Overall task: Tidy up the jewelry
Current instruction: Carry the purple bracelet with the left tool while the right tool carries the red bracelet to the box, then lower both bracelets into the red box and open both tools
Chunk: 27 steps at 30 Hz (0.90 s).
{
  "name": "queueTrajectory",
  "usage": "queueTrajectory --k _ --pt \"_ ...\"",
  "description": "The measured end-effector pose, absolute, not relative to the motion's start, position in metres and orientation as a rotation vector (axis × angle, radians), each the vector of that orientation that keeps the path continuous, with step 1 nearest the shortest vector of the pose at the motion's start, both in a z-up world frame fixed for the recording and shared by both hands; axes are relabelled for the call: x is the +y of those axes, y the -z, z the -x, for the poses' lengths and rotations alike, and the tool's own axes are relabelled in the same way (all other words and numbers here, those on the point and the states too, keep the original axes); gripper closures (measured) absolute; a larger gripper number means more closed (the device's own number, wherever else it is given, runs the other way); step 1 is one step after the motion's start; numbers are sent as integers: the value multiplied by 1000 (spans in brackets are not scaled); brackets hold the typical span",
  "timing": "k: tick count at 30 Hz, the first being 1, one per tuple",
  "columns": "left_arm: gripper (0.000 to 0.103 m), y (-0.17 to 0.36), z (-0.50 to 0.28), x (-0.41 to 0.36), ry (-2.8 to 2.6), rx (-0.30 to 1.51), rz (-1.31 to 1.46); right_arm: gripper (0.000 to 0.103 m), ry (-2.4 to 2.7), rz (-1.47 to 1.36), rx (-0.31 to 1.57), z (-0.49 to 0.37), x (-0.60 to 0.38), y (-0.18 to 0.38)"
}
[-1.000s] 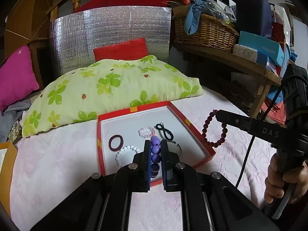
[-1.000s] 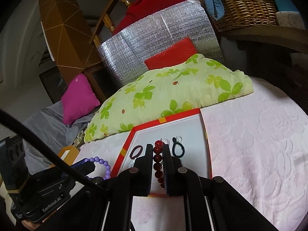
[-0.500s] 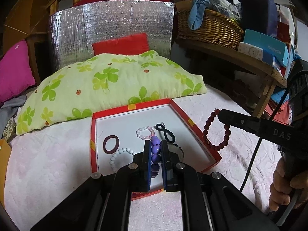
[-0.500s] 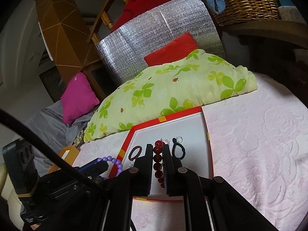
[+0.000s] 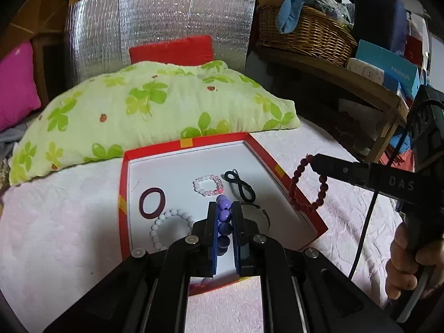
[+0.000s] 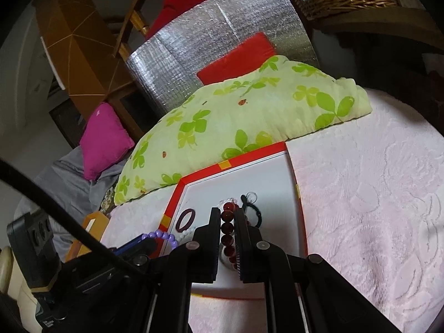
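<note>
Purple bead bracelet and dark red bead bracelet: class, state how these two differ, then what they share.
The purple bead bracelet is clamped in the left gripper; the dark red bead bracelet in the right gripper. The purple one hangs over the red-rimmed tray; the dark red one over the tray's right edge. Both are round-beaded loops, held off the surface.

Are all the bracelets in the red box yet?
Not yet. Several pieces already lie in the red-rimmed white box: a white bead bracelet, a pink bead bracelet, a maroon ring and a black cord. The left hand-held gripper holds purple beads, the right hand-held gripper dark red beads; both remain to be set down.
</note>
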<state>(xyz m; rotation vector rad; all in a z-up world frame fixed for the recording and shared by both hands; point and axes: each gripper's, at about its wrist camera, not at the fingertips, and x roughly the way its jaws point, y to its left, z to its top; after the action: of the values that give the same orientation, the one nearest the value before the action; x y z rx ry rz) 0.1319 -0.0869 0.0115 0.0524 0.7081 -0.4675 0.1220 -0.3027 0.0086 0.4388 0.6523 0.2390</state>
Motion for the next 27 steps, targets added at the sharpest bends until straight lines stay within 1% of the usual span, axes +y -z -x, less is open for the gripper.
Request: queueTrajectory --k 14,27 --pt "94 14 -165 -97 516 766 -28 92 -221 -467 666 -172 -310 2" --pt "94 22 -179 -103 541 783 -17 92 -277 -533 697 -232 -297 5"
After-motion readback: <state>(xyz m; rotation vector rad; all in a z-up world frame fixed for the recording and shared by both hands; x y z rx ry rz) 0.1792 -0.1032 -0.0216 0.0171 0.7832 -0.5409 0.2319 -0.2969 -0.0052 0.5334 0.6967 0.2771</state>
